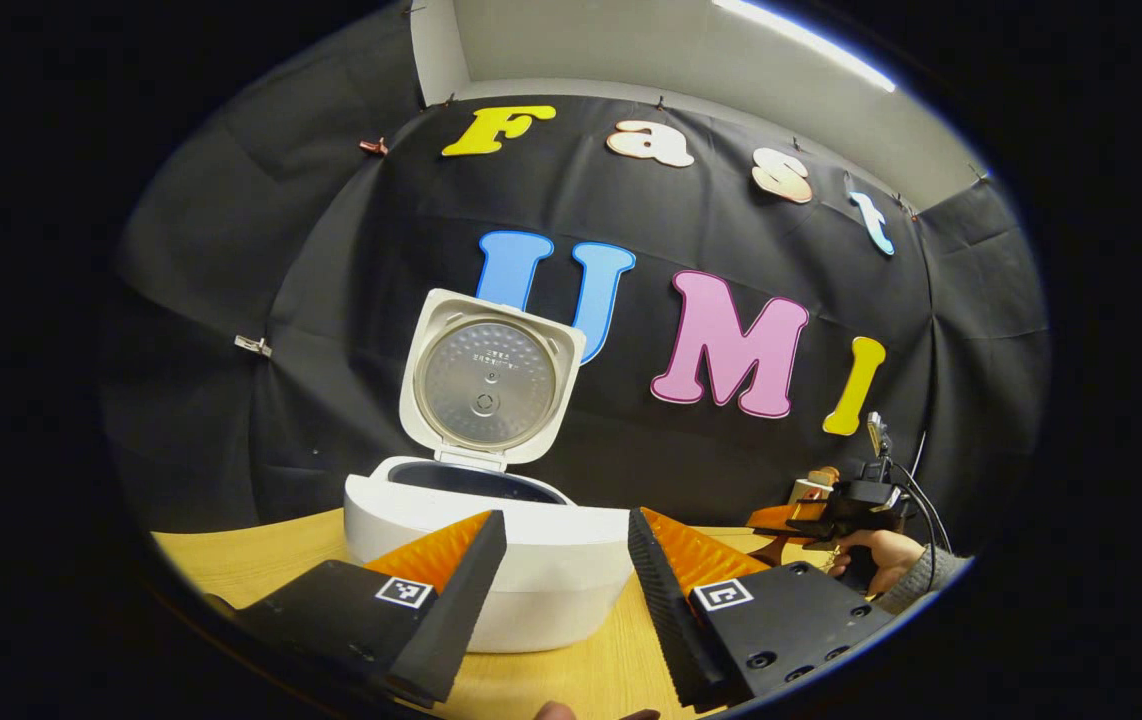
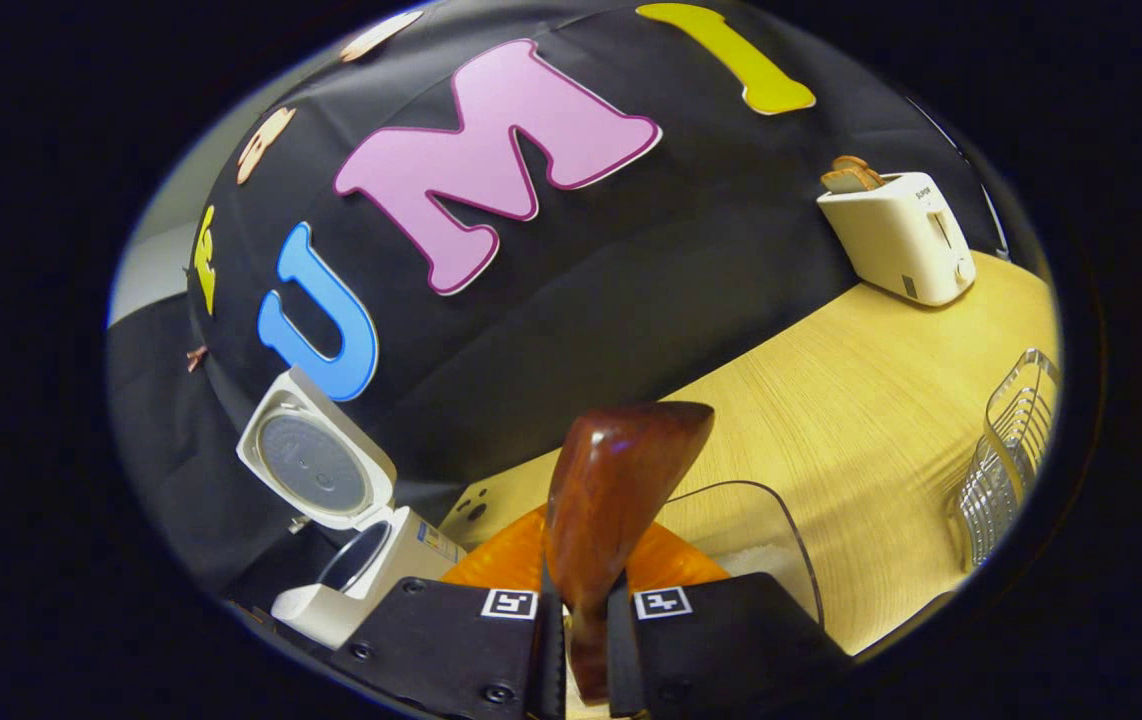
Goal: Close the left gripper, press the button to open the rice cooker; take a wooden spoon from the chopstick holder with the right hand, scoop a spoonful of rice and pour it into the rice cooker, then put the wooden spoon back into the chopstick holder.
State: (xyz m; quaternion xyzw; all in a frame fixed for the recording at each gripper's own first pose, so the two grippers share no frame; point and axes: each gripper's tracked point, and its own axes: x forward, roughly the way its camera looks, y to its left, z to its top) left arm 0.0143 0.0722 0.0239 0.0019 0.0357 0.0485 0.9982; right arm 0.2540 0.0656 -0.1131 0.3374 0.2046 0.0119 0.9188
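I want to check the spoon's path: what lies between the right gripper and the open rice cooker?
In the right gripper view, no object lies between the right gripper, shut on the wooden spoon, and the rice cooker, lid up, to its left.

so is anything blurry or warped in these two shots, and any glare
Left gripper view: fisheye bends the table edge and the wall; the rice cooker is sharp, and a ceiling light strip glares at top. Right gripper view: the scene sits tilted, the wooden spoon close to the lens looks soft with a shiny highlight, and the toaster stays fairly clear.
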